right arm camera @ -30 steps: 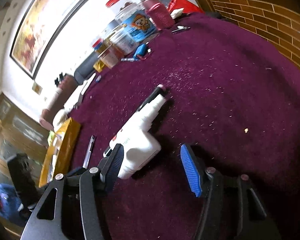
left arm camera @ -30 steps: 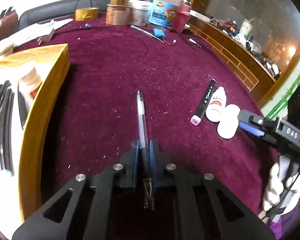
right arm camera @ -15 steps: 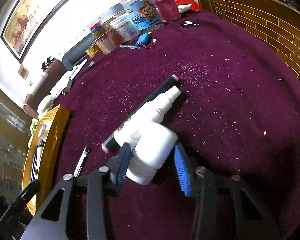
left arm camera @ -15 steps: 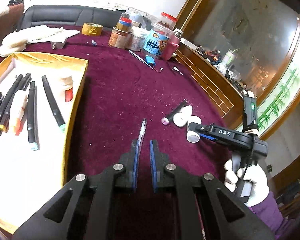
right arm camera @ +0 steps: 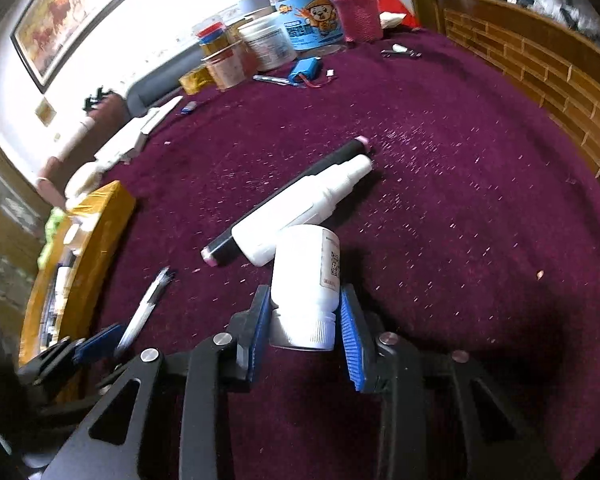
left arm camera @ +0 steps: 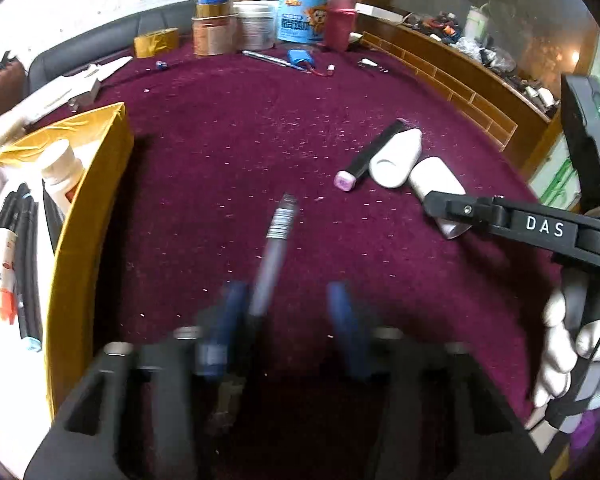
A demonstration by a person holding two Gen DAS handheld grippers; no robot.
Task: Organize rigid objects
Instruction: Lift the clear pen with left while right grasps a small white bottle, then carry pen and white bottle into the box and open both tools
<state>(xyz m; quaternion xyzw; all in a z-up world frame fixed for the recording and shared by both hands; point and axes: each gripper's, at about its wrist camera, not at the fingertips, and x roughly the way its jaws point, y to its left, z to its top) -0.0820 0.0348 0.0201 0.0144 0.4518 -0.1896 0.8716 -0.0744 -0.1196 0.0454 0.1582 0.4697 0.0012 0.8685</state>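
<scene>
My right gripper (right arm camera: 306, 320) is shut on a white pill bottle (right arm camera: 306, 276), cap toward the camera, resting on the purple cloth. Beside it lie a white squeeze bottle (right arm camera: 300, 208) and a black marker (right arm camera: 284, 204) with pink ends. My left gripper (left arm camera: 284, 312) is open and blurred; a clear pen (left arm camera: 274, 248) lies between its fingers, next to the left one. The pen (right arm camera: 146, 308) also shows in the right wrist view. The gold tray (left arm camera: 88, 216) at the left holds markers and a small bottle. The pill bottle (left arm camera: 436, 184) shows in the left view too.
Jars, tape rolls and a pink flask (left arm camera: 342, 20) stand at the table's far edge, with a blue battery pack (left arm camera: 300, 58) and a pen in front. White papers (left arm camera: 60, 96) lie at far left. A wooden rail (right arm camera: 540, 72) borders the right side.
The left gripper, shut around the pen earlier, has opened and dropped low over the cloth. The right gripper closed onto the pill bottle and turned it cap toward the camera.
</scene>
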